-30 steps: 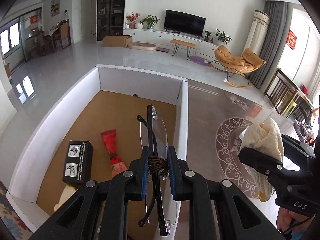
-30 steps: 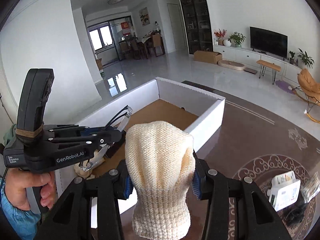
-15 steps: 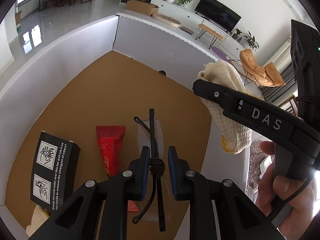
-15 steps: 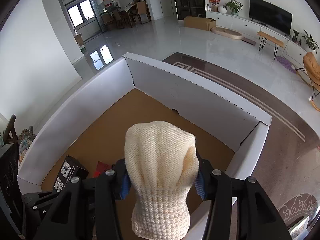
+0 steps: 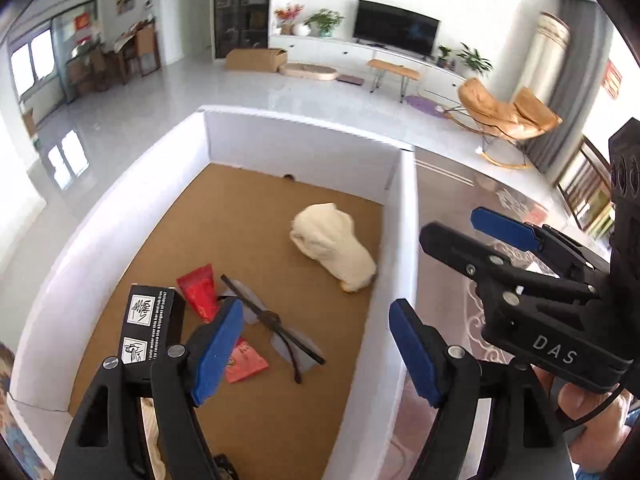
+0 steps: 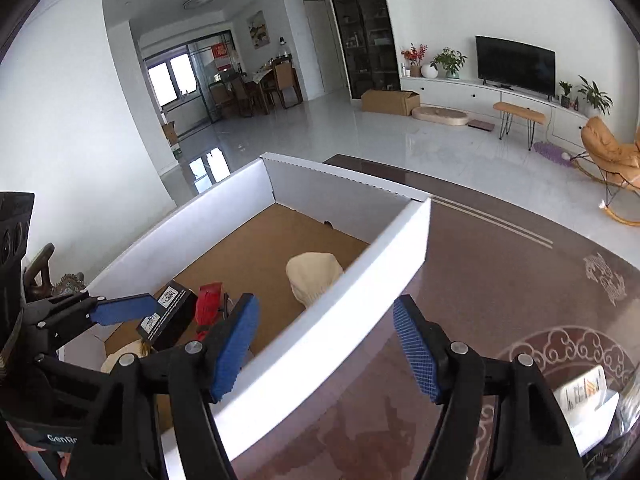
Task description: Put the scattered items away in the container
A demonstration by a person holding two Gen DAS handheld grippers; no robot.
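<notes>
Far ahead of my gripper I see a white wall [image 6: 520, 8] with a black TV [image 6: 515, 65] on a long white cabinet [image 6: 472, 94]. Green plants [image 6: 450, 60] and red flowers [image 6: 414, 54] sit on it. A small wooden bench [image 6: 519, 111] stands in front. To the right is an orange rocking chair [image 6: 608, 148]. The floor [image 6: 300, 136] is white and shiny. Far left, bright windows [image 6: 172, 80] glow behind a dining table [image 6: 264, 84].

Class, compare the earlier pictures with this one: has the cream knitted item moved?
Yes. The cream knitted item has left the right gripper, whose jaws are opening, and now lies on the floor of the box, near its right wall.
</notes>
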